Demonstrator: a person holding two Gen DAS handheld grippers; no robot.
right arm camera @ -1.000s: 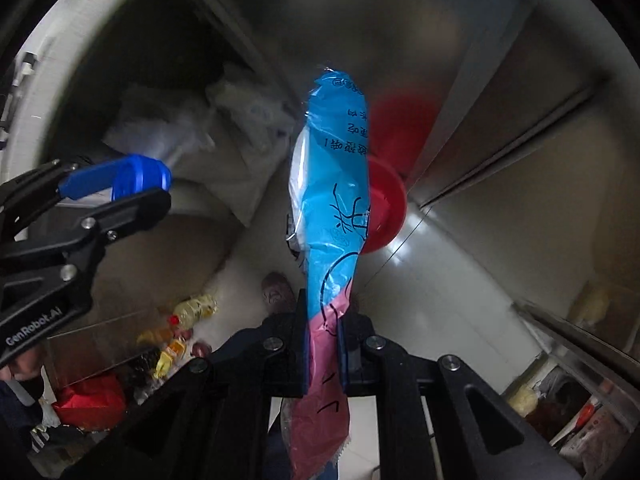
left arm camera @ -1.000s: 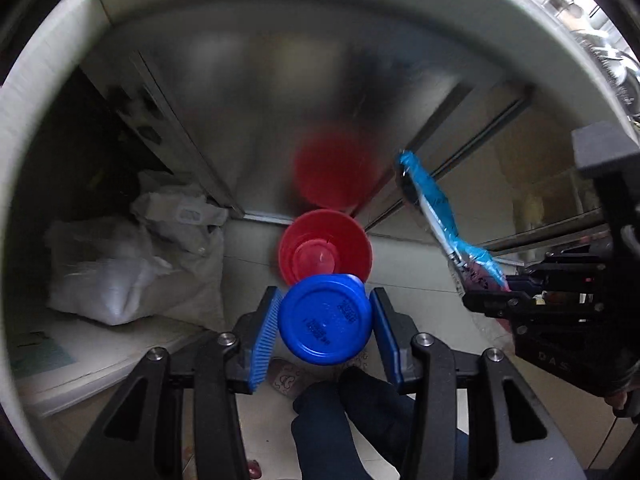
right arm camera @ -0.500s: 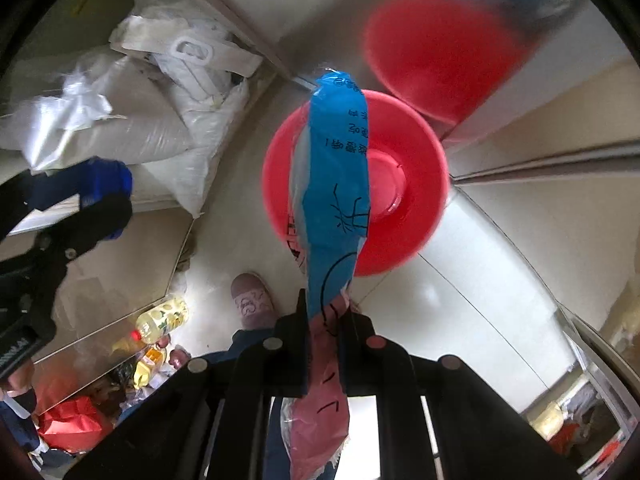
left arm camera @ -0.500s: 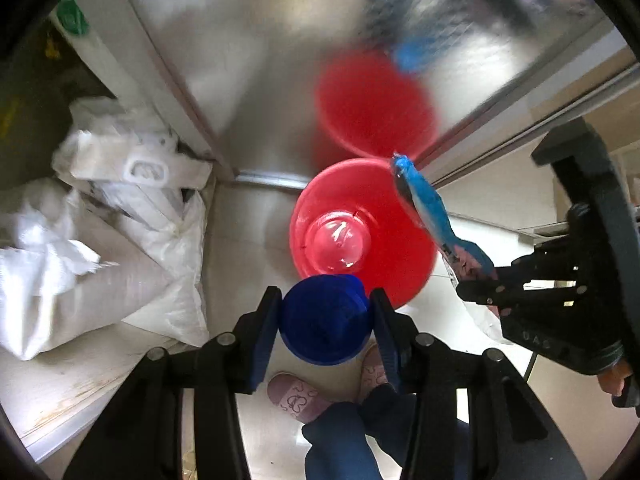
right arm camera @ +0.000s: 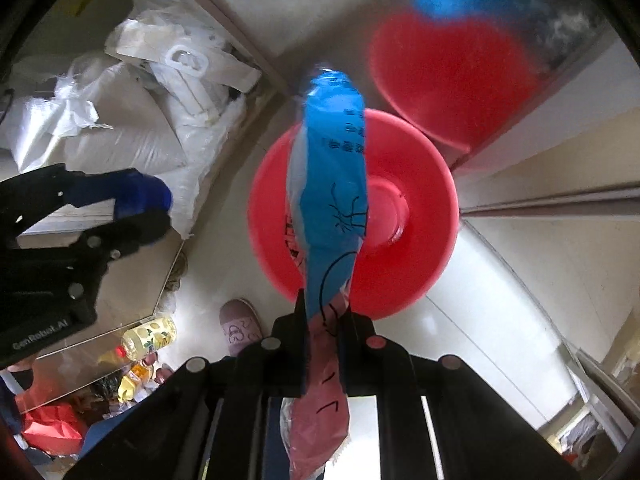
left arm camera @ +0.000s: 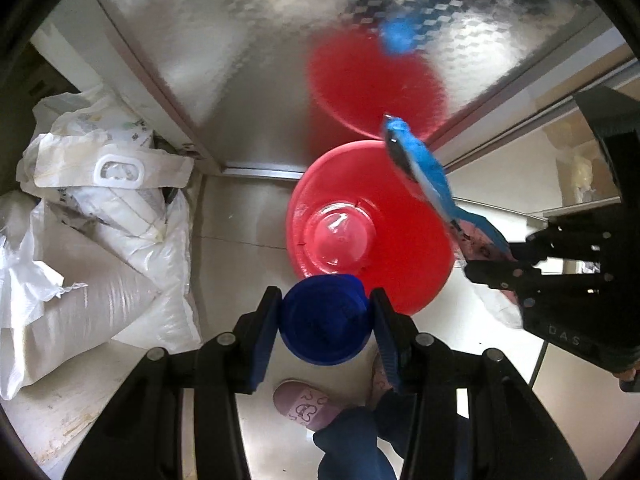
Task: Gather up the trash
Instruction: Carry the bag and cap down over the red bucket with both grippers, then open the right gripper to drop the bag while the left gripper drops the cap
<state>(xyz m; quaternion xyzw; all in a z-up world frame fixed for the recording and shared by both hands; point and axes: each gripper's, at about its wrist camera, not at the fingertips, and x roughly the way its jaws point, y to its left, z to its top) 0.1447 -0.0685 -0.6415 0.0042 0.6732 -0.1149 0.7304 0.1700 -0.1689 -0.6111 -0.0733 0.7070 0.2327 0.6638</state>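
Both tongs just dropped low over the red bin [left arm camera: 372,228]: left tongs [left arm camera: 326,316] grip the blue cap [left arm camera: 324,320] at 6 o'clock, right tongs [right arm camera: 324,312] have just been easing open with the wrapper [right arm camera: 332,184] between them, so drop-off looks imminent.

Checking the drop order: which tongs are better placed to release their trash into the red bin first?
Right. Its wrapper hangs over the red bin, jaws just easing open; the left tongs' blue cap sits at the rim.

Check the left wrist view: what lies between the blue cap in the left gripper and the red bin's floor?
Nothing; in the left wrist view the blue cap overlaps the red bin rim, the bin's floor showing bare.
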